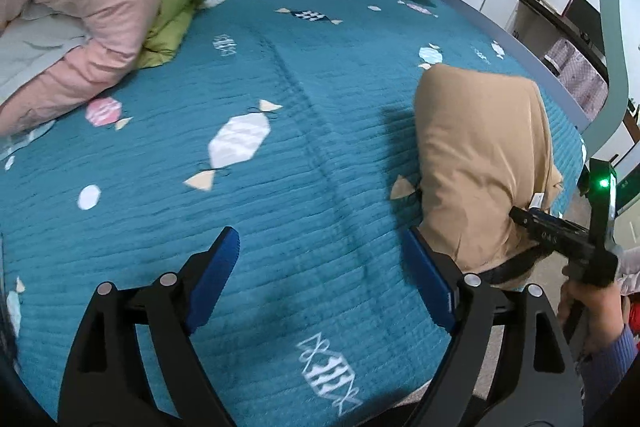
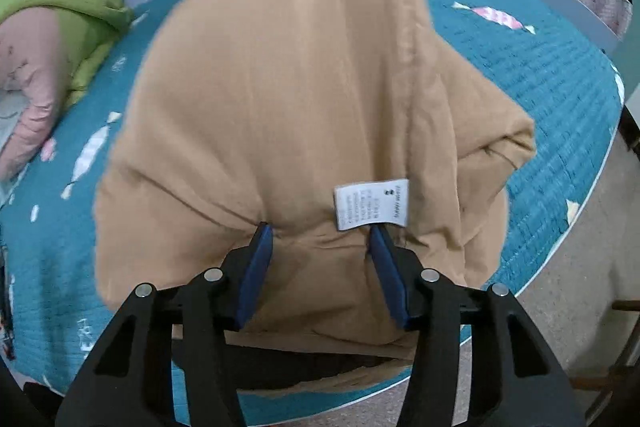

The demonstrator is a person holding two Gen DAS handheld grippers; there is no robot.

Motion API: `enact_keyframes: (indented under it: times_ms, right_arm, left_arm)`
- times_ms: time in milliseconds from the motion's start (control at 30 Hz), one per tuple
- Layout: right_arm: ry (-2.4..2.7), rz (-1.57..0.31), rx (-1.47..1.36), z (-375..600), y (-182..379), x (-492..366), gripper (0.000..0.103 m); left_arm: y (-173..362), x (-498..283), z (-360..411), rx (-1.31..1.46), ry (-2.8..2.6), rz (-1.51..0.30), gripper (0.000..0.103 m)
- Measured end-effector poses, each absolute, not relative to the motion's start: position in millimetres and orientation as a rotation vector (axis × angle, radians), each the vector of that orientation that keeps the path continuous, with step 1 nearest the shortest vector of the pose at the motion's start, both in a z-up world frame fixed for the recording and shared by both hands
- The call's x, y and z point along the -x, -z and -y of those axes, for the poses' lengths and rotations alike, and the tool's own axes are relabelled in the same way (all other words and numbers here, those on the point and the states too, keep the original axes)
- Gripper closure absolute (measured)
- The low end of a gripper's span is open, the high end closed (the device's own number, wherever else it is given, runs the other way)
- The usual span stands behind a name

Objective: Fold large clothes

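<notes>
My right gripper (image 2: 320,247) pinches the tan garment (image 2: 288,87), which seems to hang ahead. My left gripper (image 1: 320,279) gapes empty, the garment off to its right.

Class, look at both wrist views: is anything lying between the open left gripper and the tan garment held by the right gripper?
Nothing visible does. Only bare teal bedspread lies between the left gripper and the tan garment, which the right gripper clamps. The pink and green clothes sit far off, on the other side.
</notes>
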State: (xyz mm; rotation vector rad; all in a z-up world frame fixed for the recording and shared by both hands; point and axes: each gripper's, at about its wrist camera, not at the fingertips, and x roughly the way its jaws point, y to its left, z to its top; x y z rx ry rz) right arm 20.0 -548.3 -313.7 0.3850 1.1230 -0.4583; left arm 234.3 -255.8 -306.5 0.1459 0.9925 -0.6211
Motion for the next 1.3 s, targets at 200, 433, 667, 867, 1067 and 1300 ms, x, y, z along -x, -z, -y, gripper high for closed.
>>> enact_keyframes:
  times_ms: [200, 433, 667, 867, 1067, 1300]
  right_arm:
    - [0.459, -1.139, -0.372, 545.0, 295.9, -23.7, 0.054]
    - [0.531, -0.979, -0.437, 563.0, 265.7, -11.4, 0.044]
    - [0.587, -0.982, -0.768, 621.4, 298.0, 18.6, 0.024]
    - [0.320, -0.920, -1.177, 642.6, 344.9, 29.1, 0.022]
    - [0.261, -0.934, -1.185, 640.9, 358.0, 12.8, 0.012]
    - [0.229, -0.943, -1.153, 620.2, 363.5, -15.6, 0.021]
  left_arm:
    - [304.7, -229.3, 242.3, -0.089, 0.622, -1.020, 0.019]
    - [320.9, -229.9, 271.4, -0.077, 0.669, -1.081, 0.019]
    - [345.9, -247.3, 328.1, -0.047, 0.756, -1.158, 0.018]
    - [388.4, -263.2, 383.5, -0.006, 0.807, -1.302, 0.017]
    - [426.9, -269.5, 405.0, 0.069, 0.801, -1.435, 0.014]
    - [437.3, -267.0, 409.2, 0.154, 0.859, -1.486, 0.047]
